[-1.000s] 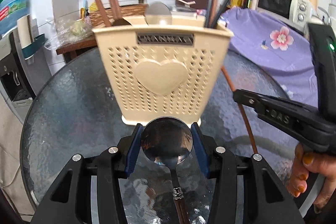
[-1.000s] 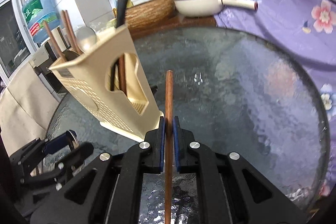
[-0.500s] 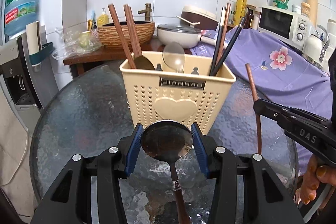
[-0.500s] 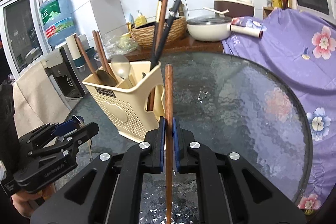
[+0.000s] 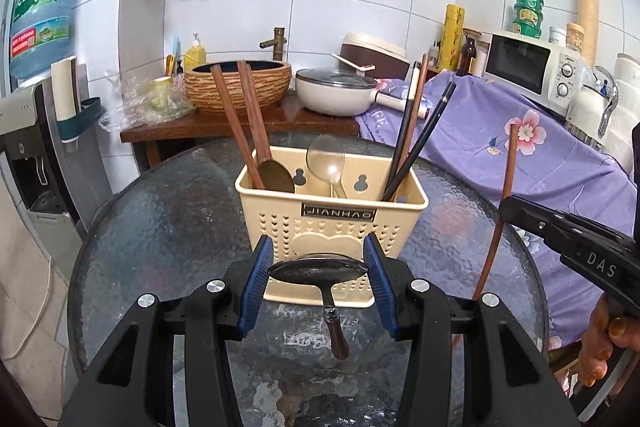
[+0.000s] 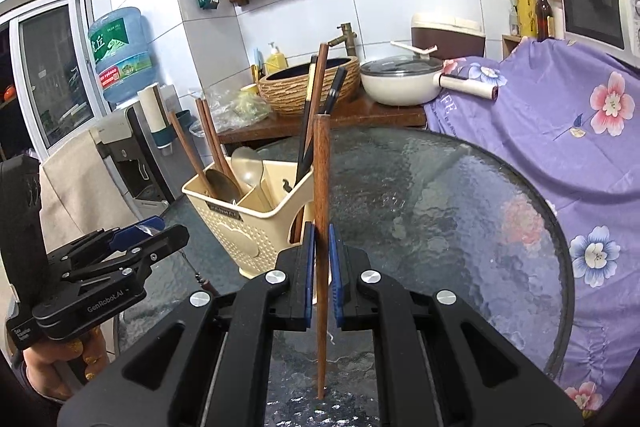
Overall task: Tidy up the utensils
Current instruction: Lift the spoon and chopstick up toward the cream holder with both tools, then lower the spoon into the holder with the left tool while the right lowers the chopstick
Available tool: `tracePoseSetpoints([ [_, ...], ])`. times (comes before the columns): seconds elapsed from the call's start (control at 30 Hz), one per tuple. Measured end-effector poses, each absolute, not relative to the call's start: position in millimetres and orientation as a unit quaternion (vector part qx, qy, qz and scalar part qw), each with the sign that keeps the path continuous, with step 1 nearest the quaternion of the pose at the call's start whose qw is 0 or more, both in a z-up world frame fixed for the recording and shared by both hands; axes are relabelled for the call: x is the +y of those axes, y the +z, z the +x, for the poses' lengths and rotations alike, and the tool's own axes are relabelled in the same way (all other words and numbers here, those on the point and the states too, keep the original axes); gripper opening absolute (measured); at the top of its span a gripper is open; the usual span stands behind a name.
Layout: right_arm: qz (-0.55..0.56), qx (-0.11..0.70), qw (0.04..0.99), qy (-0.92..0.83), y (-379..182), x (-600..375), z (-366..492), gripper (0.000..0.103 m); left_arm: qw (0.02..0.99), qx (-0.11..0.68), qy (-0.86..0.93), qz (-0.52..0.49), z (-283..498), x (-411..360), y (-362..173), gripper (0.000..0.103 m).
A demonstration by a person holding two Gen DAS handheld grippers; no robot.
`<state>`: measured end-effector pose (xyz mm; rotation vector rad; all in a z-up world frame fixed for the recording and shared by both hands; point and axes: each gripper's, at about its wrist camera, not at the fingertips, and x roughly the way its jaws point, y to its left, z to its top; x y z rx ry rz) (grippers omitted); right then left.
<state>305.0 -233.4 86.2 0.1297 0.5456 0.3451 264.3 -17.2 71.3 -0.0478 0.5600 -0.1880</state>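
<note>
Two grippers each carry one utensil above the round glass table (image 5: 140, 227). For a good step, I think each piece should first be turned upright over its compartment and then lowered, not dropped. The left gripper (image 5: 318, 277) has its blue pads clamped on the bowl of a metal spoon (image 5: 318, 271), whose wooden handle points toward the camera. The right gripper (image 6: 319, 267) is nearly closed, pinching one wooden chopstick (image 6: 321, 195) at mid-length, almost vertical. Just beyond both stands the beige utensil holder (image 5: 334, 227): its left compartment has wooden-handled spoons, the middle a pale spoon, the right dark chopsticks (image 5: 412, 143). Probably the chopstick belongs at the right.
</note>
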Motion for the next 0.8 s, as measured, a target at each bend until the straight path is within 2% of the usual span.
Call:
tracePoseSetpoints([
  [0.3,0.06,0.252,0.948,0.184,114,-235,300,0.007,0.959,0.264,-0.097,-0.022,262,-13,92,0.046],
  [0.8,0.046,0.248,0.939,0.234,190,-222,298,0.007,0.969,0.219,-0.106,-0.038,275,-2,171,0.046],
])
